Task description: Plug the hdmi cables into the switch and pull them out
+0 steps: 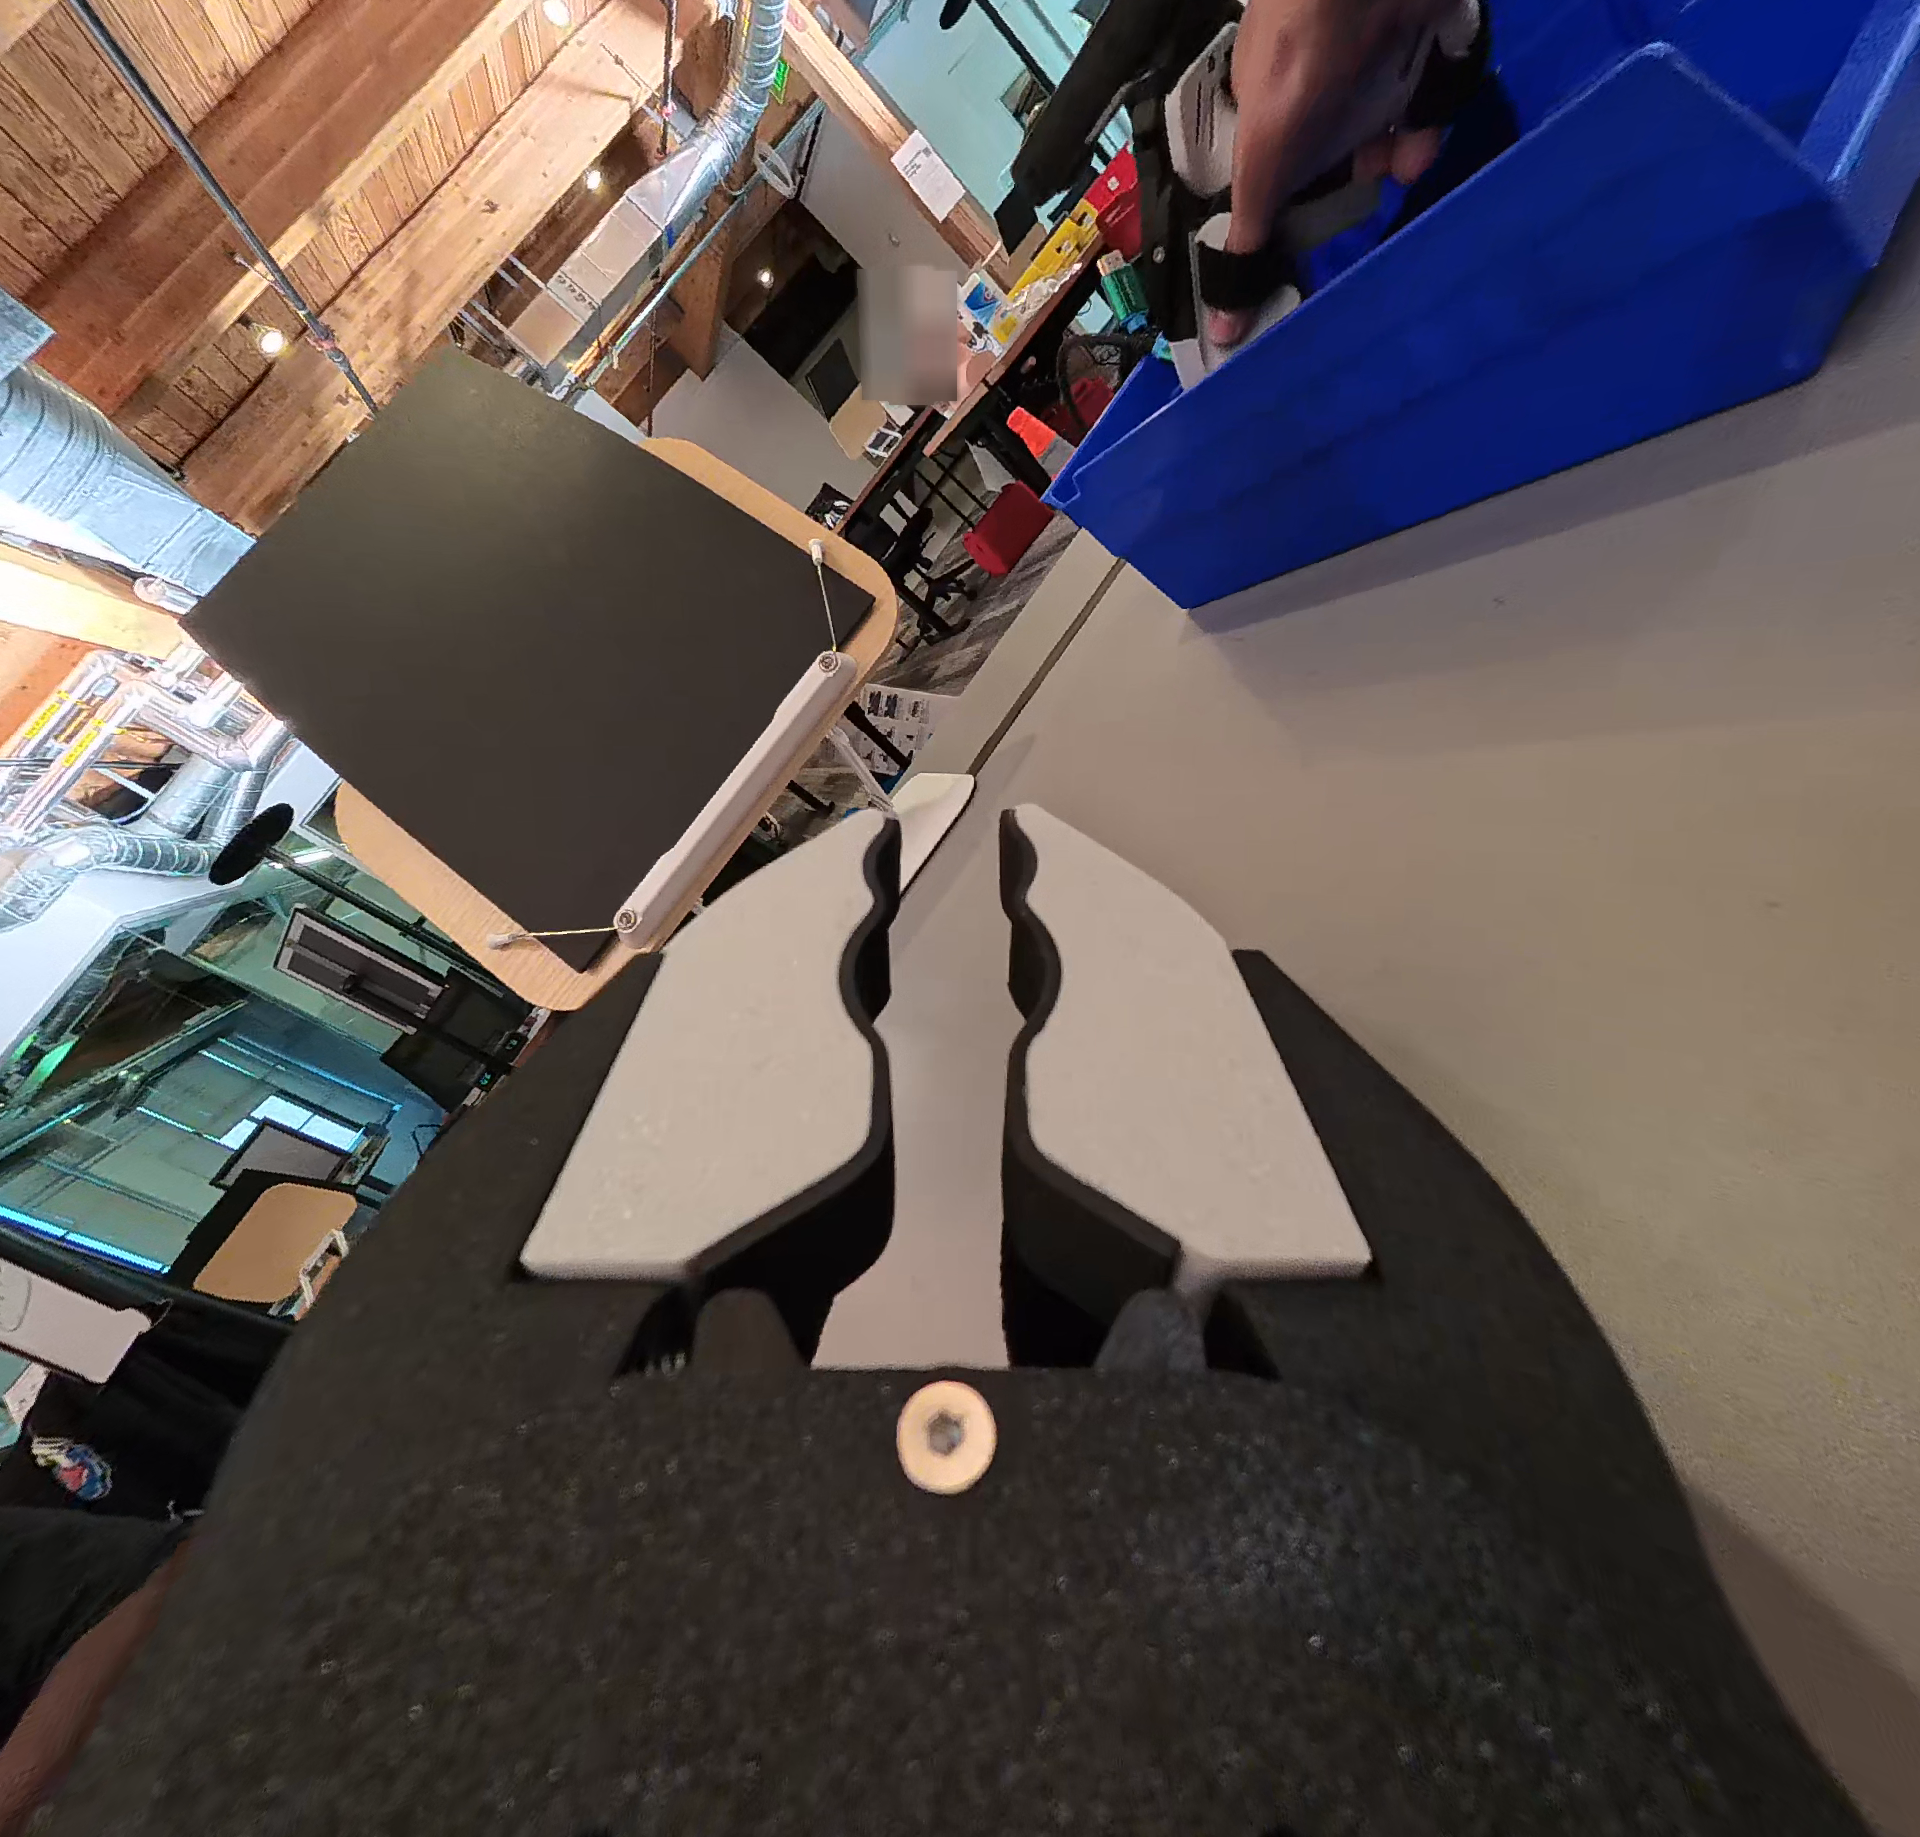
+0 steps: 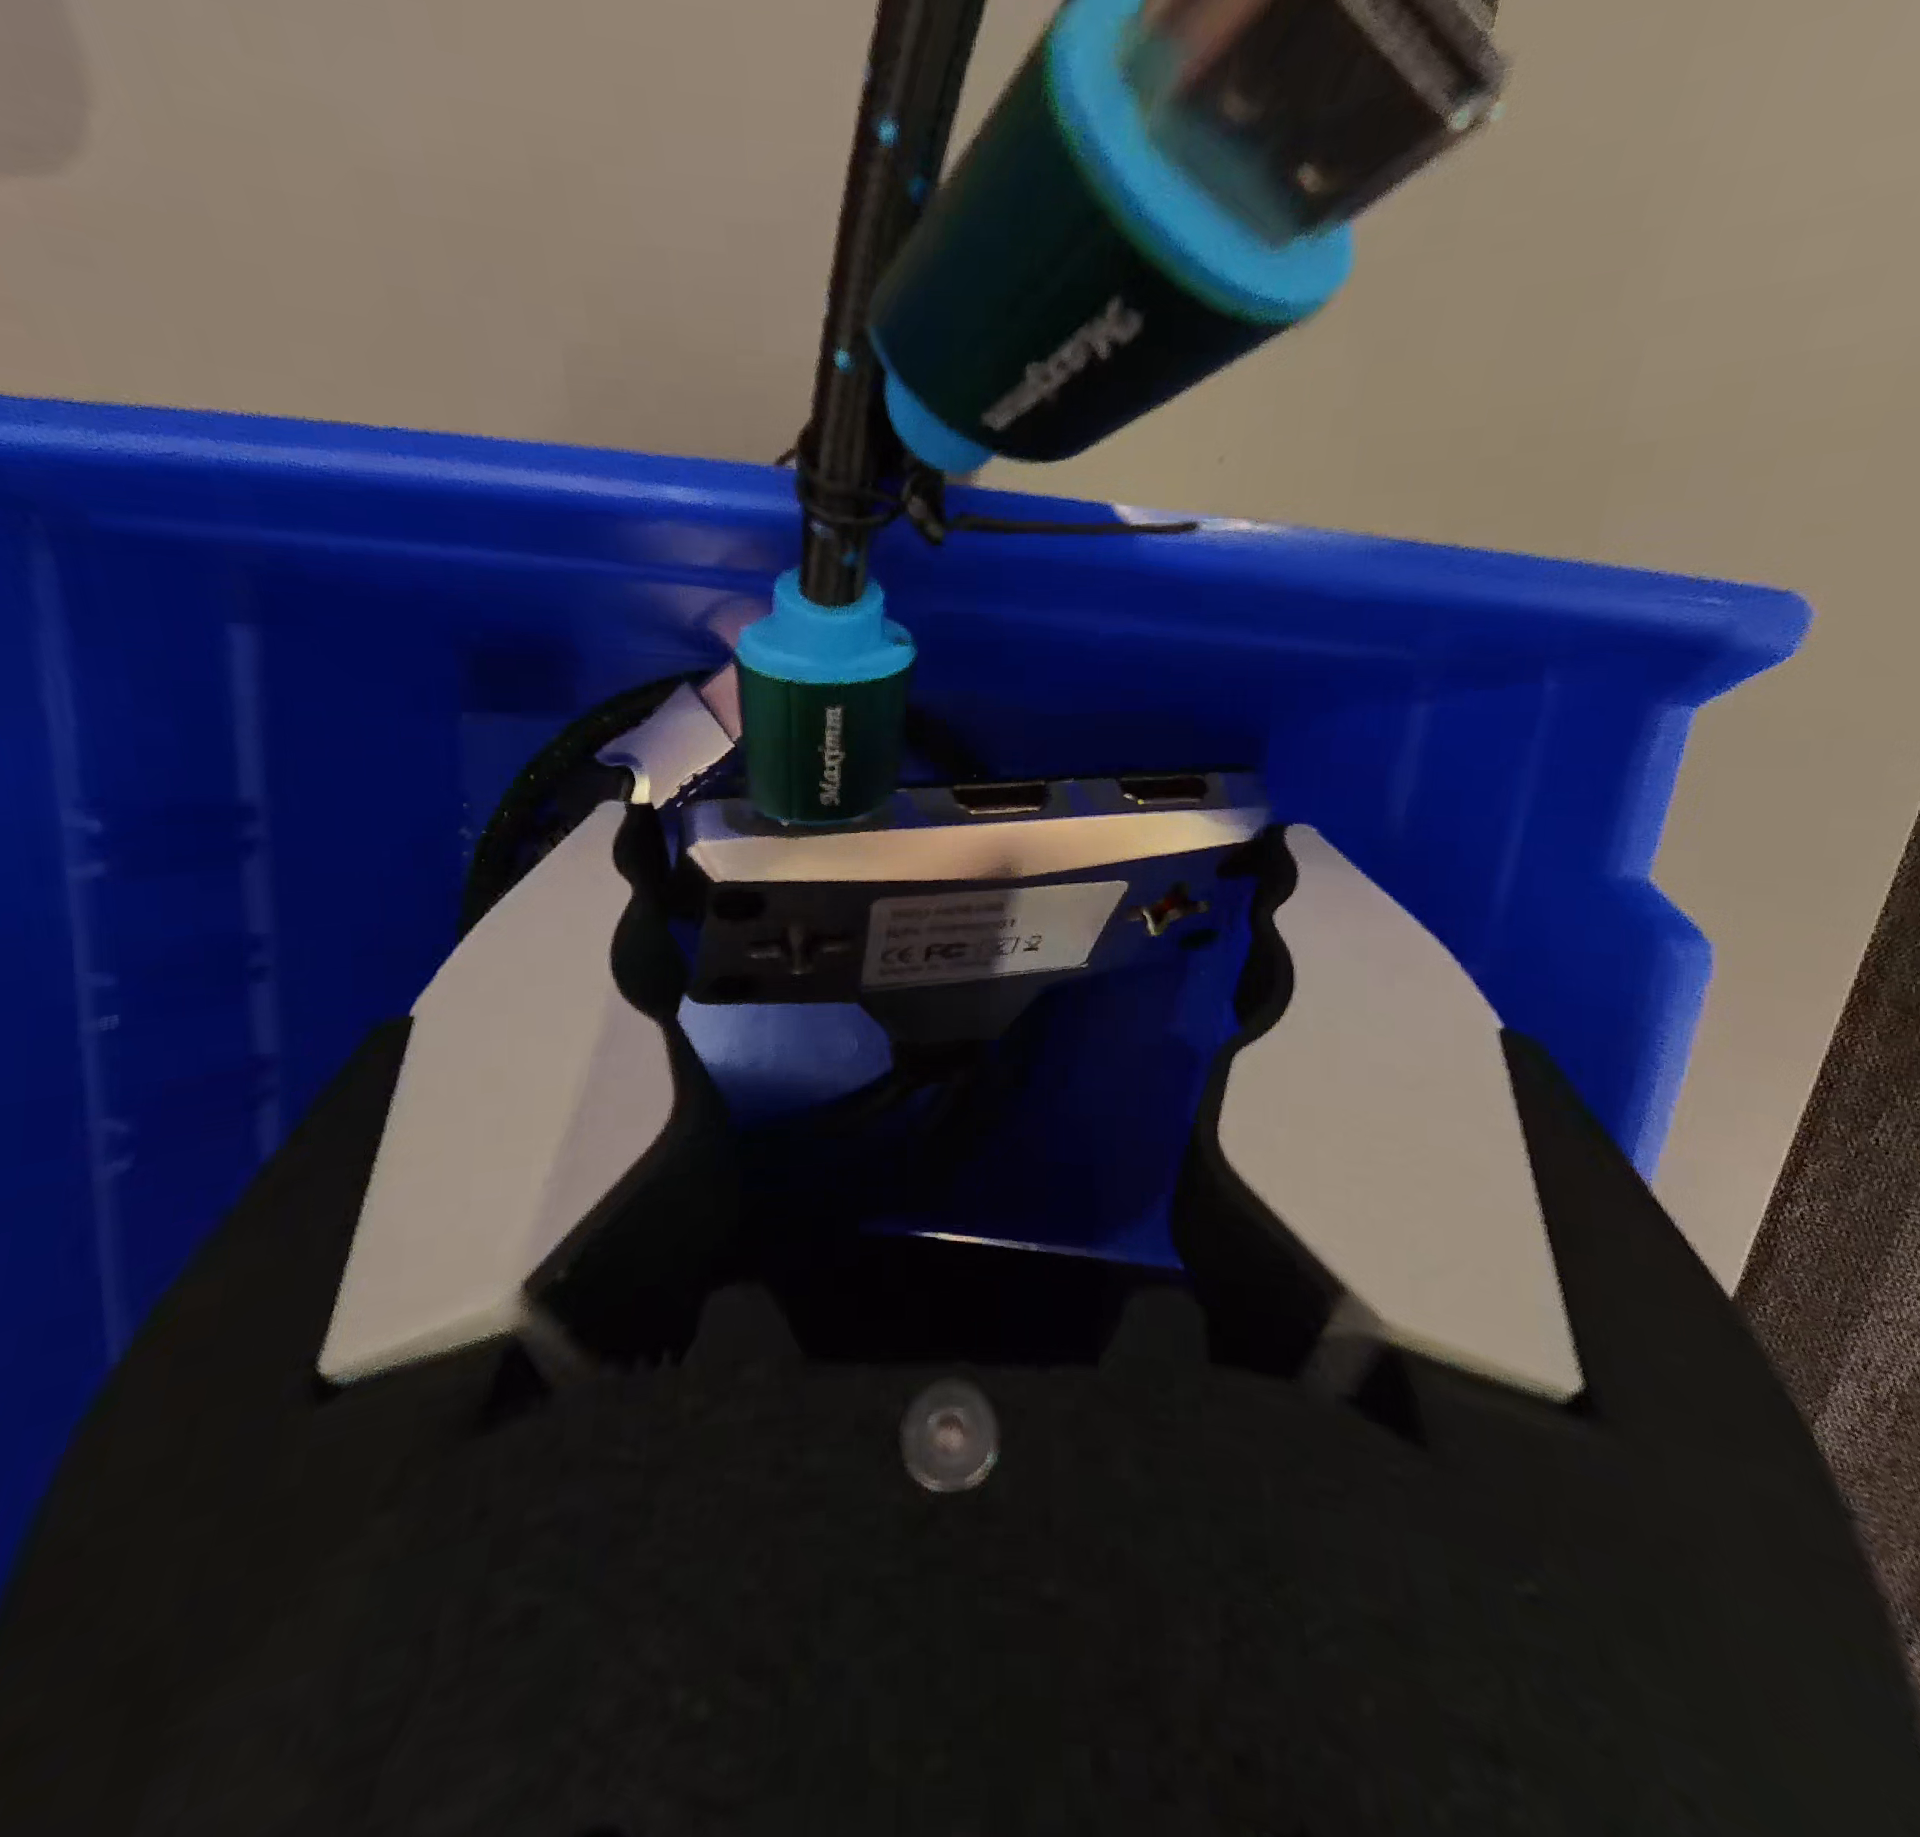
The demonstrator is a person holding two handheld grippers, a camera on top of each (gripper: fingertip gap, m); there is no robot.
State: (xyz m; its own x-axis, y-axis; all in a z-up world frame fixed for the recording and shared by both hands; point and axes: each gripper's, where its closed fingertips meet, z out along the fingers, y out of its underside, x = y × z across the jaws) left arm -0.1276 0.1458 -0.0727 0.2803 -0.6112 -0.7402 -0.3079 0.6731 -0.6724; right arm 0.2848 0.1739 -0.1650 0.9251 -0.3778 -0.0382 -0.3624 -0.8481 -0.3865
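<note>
My right gripper [image 2: 951, 852] is shut on the silver HDMI switch [image 2: 1039, 852], one finger on each short end, and holds it inside the blue bin [image 2: 312, 748]. One green-and-blue HDMI plug [image 2: 826, 738] sits in the switch's left port. Two ports [image 2: 1000, 798] to its right are empty. A second plug [image 2: 1101, 260] on the same tied black cable [image 2: 894, 229] hangs loose above, its metal tip bare. My left gripper [image 1: 948, 831] is narrowly open and empty, turned sideways over the grey table [image 1: 1455, 904], away from the bin [image 1: 1455, 385].
A hand [image 1: 1309, 73] holds the right gripper in the bin at the top of the left wrist view. A black board on a wooden panel [image 1: 520, 644] stands beyond the table edge. Carpet floor [image 2: 1849, 1060] lies right of the table.
</note>
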